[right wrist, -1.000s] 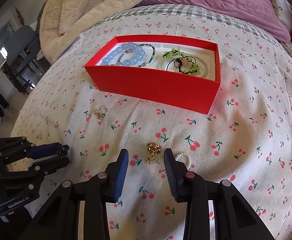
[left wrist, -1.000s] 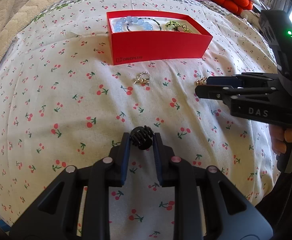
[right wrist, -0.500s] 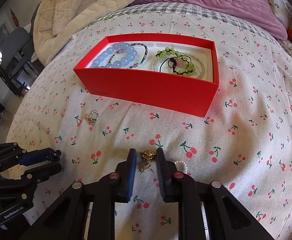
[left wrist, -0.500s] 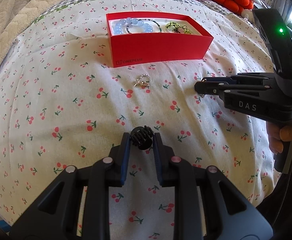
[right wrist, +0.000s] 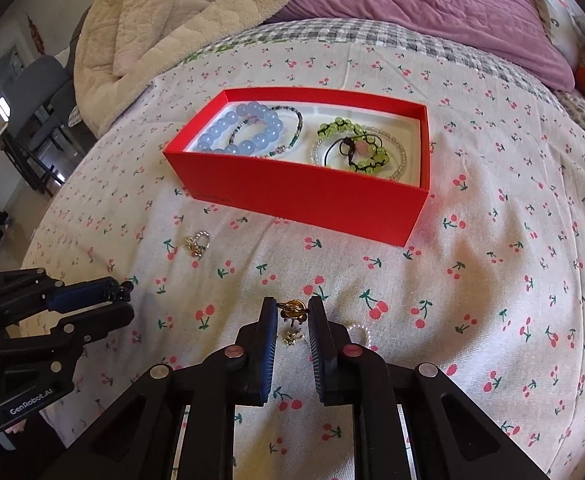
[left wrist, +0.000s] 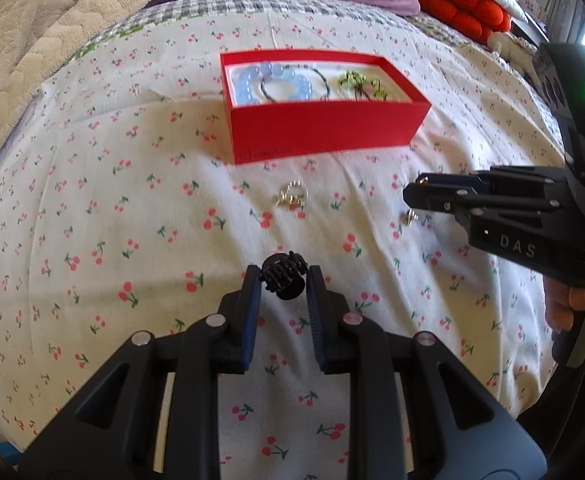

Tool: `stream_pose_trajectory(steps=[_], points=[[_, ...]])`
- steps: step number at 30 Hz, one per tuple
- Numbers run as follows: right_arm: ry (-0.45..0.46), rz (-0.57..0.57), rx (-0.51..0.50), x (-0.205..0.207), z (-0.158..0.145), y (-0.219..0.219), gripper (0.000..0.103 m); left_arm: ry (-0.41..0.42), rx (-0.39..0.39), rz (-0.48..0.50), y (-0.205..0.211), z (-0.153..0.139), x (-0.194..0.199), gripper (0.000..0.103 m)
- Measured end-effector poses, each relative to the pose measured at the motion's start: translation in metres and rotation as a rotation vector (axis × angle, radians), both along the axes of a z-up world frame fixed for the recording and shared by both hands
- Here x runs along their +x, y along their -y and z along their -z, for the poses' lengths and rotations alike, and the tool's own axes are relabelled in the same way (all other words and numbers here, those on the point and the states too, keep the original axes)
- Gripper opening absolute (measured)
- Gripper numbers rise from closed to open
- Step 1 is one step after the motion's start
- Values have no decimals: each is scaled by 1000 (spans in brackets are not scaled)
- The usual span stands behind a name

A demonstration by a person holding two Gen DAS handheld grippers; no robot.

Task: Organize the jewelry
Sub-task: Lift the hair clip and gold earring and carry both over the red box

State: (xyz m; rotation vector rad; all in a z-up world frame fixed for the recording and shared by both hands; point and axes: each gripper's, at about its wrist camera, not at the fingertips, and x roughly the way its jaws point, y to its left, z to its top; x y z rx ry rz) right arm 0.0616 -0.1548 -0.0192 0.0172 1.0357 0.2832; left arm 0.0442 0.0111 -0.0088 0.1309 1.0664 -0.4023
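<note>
Left hand-held gripper (left wrist: 281, 280) is clenching a small black hair claw (left wrist: 283, 275) between its blue pads, holding it over the bed (left wrist: 92, 220), well short of the red box (left wrist: 320, 128). The claw is looking like rigid plastic with teeth: light, stiff, unlikely to slip against ribbed pads, though a hard squeeze across the hinge could spring it open.

Right hand-held gripper (right wrist: 290, 312) is closing on a gold charm (right wrist: 292, 309) right at the fingertips; a second gold bit (right wrist: 293, 336) is sitting lower between the fingers, and whether it is hanging from the charm or lying on the sheet cannot be told. Judgement: tiny metal, smooth, almost weightless, easy to lose from a tip grip; taking it across the thickest part would be safer.

A silver ring piece (right wrist: 197, 242) is lying loose on the sheet near the box front. A small pearl loop (right wrist: 359, 332) is resting just beside the right finger. Both are thin and low on soft fabric, so pinching may gather cloth.

Inside the box: blue bead bracelet (right wrist: 244, 128), thin dark bead strand (right wrist: 292, 132), green bead bracelet (right wrist: 352, 144), clear bead ring (right wrist: 398, 156). Beads are hard, cords limp.

Writing: "DAS" on the right unit in the left view; "GenRobot.AI" on the left unit in the right view. Box-front print is too blurred to read.
</note>
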Motion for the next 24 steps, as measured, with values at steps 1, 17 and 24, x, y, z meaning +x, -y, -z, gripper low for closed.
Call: stream_pose_trajectory(steps=[1,17,24], points=[[3,0,3,0,-2,0,16,7,-4,-3,0,-3,2,25],[77,41,75,13,-46,17,16,79,-82,-52,2,-44,46,25],[119,62,92,32,-59,22,16,95,-115,-68,11,-53,70,25]])
